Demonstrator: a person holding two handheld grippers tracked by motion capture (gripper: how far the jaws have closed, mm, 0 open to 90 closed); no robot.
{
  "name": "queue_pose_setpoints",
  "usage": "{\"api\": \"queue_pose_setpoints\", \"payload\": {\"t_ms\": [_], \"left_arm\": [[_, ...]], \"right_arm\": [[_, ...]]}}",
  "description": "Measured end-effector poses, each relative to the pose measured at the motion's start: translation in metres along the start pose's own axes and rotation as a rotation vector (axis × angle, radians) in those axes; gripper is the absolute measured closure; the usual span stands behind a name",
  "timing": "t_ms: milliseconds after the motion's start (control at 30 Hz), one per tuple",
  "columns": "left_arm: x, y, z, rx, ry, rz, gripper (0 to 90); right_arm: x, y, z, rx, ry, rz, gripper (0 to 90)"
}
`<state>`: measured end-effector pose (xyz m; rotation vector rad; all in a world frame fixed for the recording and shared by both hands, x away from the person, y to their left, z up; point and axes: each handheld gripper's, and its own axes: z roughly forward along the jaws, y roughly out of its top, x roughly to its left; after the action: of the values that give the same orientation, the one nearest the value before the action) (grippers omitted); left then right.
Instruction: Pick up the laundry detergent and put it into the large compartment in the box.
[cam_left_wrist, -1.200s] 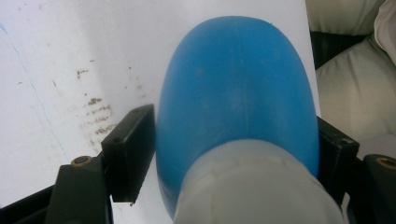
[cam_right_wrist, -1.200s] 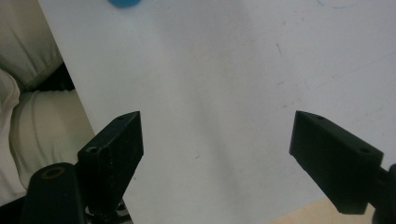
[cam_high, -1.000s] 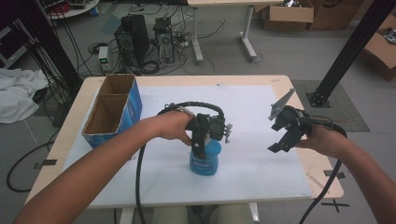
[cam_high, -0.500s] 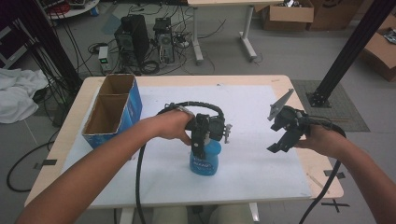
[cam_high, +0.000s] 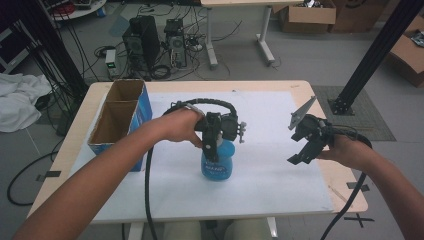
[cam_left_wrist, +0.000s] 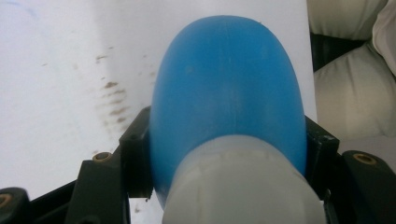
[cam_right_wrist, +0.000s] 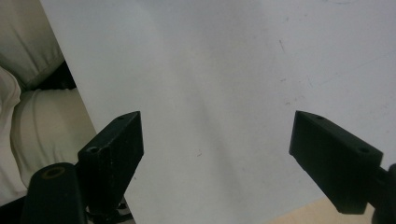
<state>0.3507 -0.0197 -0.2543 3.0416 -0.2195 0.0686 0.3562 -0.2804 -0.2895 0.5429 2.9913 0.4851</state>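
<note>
A blue bottle (cam_high: 218, 161) with a white neck stands upright near the middle of the white table sheet (cam_high: 260, 125). My left gripper (cam_high: 214, 142) comes down on it from above and is shut on its upper part. In the left gripper view the blue bottle (cam_left_wrist: 229, 98) bulges between both jaws, its white neck closest to the camera. My right gripper (cam_high: 305, 150) hovers over the right part of the sheet, open and holding nothing. In the right gripper view the right gripper (cam_right_wrist: 215, 140) has its jaws wide apart over bare white sheet (cam_right_wrist: 224, 70).
A blue cardboard box (cam_high: 117, 120) with two open compartments stands at the table's left edge. The person's lap (cam_right_wrist: 28, 116) lies beyond the near table edge. Computer towers, cables and a black frame post are on the floor behind.
The right gripper has shifted slightly nearer and lower over the sheet. The left gripper and the bottle have stayed in place.
</note>
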Motion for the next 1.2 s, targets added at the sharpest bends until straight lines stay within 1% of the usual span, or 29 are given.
{"api": "queue_pose_setpoints", "payload": {"t_ms": [33,100,133,167,200,233,267,300,333,400,433,500,667,700,733,800,833,867,933,1033,1067,1133,1200], "left_arm": [[0.001,-0.001,-0.006,-0.014,0.003,-0.016,37.9],[0.004,-0.003,-0.019,-0.022,0.011,-0.045,37.8],[0.005,-0.003,-0.023,-0.025,0.015,-0.054,37.8],[0.005,-0.003,-0.023,-0.025,0.015,-0.054,37.9],[0.007,-0.005,-0.035,-0.028,0.021,-0.099,37.8],[0.009,-0.006,-0.042,-0.032,0.025,-0.126,37.8],[0.01,-0.007,-0.046,-0.033,0.028,-0.143,37.8],[0.011,-0.007,-0.051,-0.036,0.031,-0.173,37.8],[0.013,-0.009,-0.057,-0.043,0.036,-0.194,37.8],[0.018,-0.012,-0.067,-0.05,0.038,-0.245,37.8],[0.02,-0.014,-0.071,-0.051,0.046,-0.265,37.8],[0.024,-0.019,-0.08,-0.048,0.051,-0.319,37.8],[0.032,-0.029,-0.1,-0.056,0.085,-0.429,37.9],[0.033,-0.031,-0.103,-0.061,0.09,-0.461,37.9],[0.035,-0.033,-0.106,-0.057,0.096,-0.483,37.9],[0.039,-0.038,-0.112,-0.069,0.106,-0.546,37.9],[0.041,-0.041,-0.115,-0.072,0.112,-0.569,37.9],[0.043,-0.044,-0.119,-0.062,0.116,-0.591,37.9],[0.047,-0.05,-0.125,-0.072,0.13,-0.643,38.0],[0.053,-0.059,-0.134,-0.094,0.139,-0.756,38.0],[0.054,-0.062,-0.137,-0.095,0.142,-0.793,38.0],[0.057,-0.068,-0.142,-0.105,0.155,-0.855,38.0],[0.06,-0.073,-0.147,-0.103,0.171,-0.903,38.0]], "right_arm": [[0.0,0.0,0.0,0.001,-0.001,0.0,17.7],[0.0,0.001,0.0,-0.002,-0.003,-0.005,17.7],[0.0,0.001,0.0,-0.001,-0.001,-0.003,17.7],[0.0,0.001,0.0,-0.001,-0.001,-0.003,17.7],[0.001,0.001,0.0,0.0,-0.001,-0.005,17.7],[0.001,0.002,0.0,-0.002,-0.001,-0.005,17.7],[0.001,0.002,0.0,-0.002,0.002,-0.008,17.7],[0.001,0.003,0.0,-0.003,0.001,-0.009,17.7],[0.001,0.003,0.0,0.001,0.002,-0.005,17.8],[0.001,0.004,0.001,0.001,0.002,-0.013,17.7],[0.002,0.004,0.001,0.002,0.003,-0.012,17.7],[0.002,0.005,0.001,-0.003,0.003,-0.018,17.8],[0.002,0.004,0.001,0.001,0.004,-0.016,17.8],[0.001,0.004,0.001,0.002,0.004,-0.016,17.8],[0.001,0.004,0.001,0.002,0.004,-0.016,17.8],[0.001,0.005,0.002,-0.001,0.006,-0.02,17.9],[0.001,0.005,0.002,-0.001,0.006,-0.02,17.9],[0.001,0.005,0.002,0.0,0.006,-0.018,17.9],[0.001,0.005,0.002,0.0,0.006,-0.018,17.9],[0.0,0.006,0.003,0.001,0.007,-0.019,18.0],[0.0,0.007,0.004,-0.002,0.008,-0.022,18.0],[0.0,0.007,0.004,0.002,0.009,-0.021,18.0],[0.0,0.008,0.005,0.004,0.01,-0.027,18.0]]}}
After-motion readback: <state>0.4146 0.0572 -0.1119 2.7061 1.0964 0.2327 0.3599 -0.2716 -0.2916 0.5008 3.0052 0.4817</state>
